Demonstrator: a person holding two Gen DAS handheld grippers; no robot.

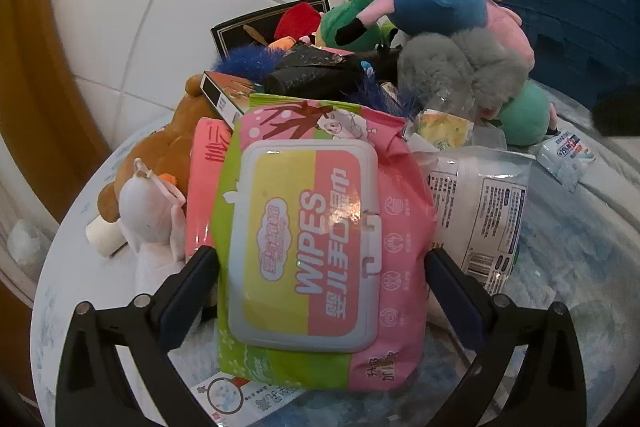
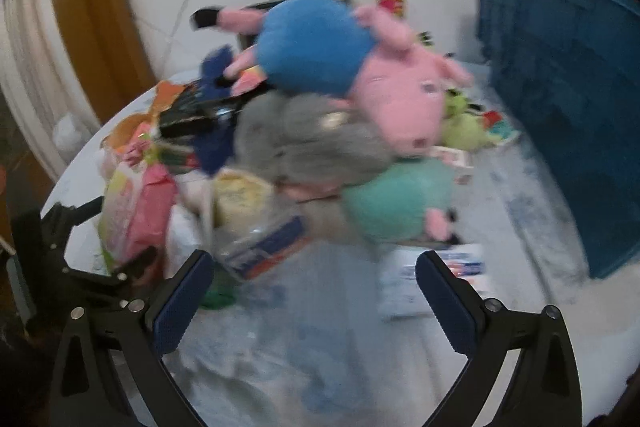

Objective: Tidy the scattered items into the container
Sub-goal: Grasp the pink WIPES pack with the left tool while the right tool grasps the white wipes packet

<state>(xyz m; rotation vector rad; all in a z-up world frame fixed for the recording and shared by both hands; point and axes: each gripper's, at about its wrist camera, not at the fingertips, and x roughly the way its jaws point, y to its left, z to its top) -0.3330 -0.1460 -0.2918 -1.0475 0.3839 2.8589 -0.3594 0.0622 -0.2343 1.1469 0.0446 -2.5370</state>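
Left hand-held gripper [image 1: 320, 291] clamped across wipes pack [image 1: 316, 247]; right hand-held gripper [image 2: 314, 291] wide, empty. Soft pack liable to slip or snag the adjacent white packet [image 1: 484, 211] when lifted toward blue container [image 1: 568, 7].

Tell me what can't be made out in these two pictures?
- Blue container inside: both views show only its outer wall.
- Items under the wipes pack, left view: covered by it.
- Package lettering between the right tongs: right view blurred.
- Brown plush face: hidden behind pile.

"WIPES" on pink wipes pack [image 1: 316, 239] lid
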